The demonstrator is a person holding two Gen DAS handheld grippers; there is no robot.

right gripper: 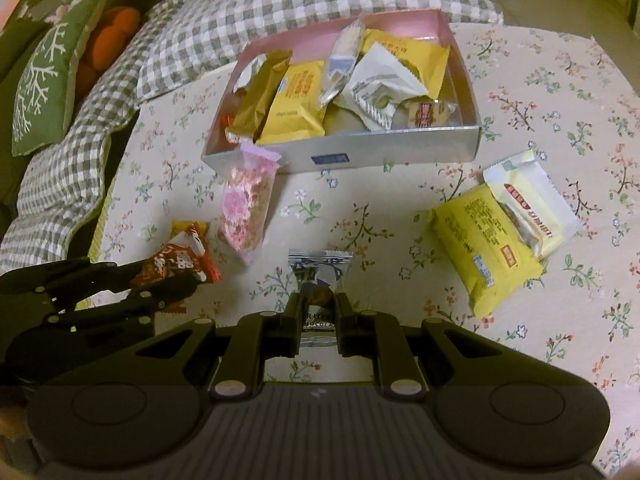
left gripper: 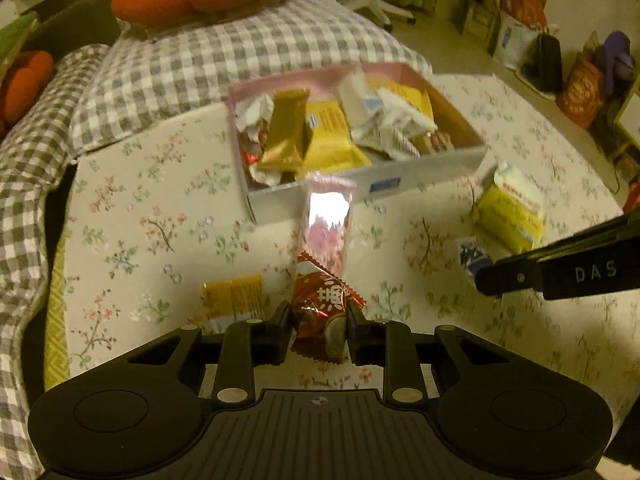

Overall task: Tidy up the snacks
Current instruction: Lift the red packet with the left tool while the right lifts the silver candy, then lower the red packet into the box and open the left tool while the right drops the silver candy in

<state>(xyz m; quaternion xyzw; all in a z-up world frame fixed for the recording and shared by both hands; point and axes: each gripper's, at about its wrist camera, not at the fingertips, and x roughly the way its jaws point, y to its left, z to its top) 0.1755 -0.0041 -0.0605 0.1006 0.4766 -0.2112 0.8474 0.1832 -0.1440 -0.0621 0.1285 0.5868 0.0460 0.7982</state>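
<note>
Between the left gripper [left gripper: 318, 320] pads: red foil snack packet [left gripper: 326, 306], clamped at its lower half, top end sticking out ahead of the fingertips. From the right wrist view the packet looks just clear of the floral cloth surface [right gripper: 400, 216], though I can't say for sure.

Right gripper [right gripper: 316, 306] is also closed on something: a silver-and-blue chocolate wrapper [right gripper: 318, 276], pinched at mid-length, serrated top edge fanning out ahead of the pads. Whether it has left the cloth I can't tell.

Step in hand, as I read it: both pick-ups done, transfer to the box comes next.

- Snack box [left gripper: 428, 172], open top, pink inside, sits straight ahead of both grippers, well apart from them. It's already crowded: gold bar wrapper, yellow packets, white crinkled packets.
- Pink floral packet [left gripper: 326, 220] lies between the left gripper and the box's near wall, its far end touching or nearly touching that wall.
- Next move calls for lifting above the near wall, carrying forward over the pink packet, then releasing where there's room. The far pink corner looks the emptiest.
- Risk: foil is slippery and the hold is on one end only.

Still loose on the cloth:
- gold-yellow packet [left gripper: 236, 300], just left of the left gripper;
- yellow packet [right gripper: 486, 248] with a white packet [right gripper: 536, 204] tucked partly under it, off to the right.
</note>
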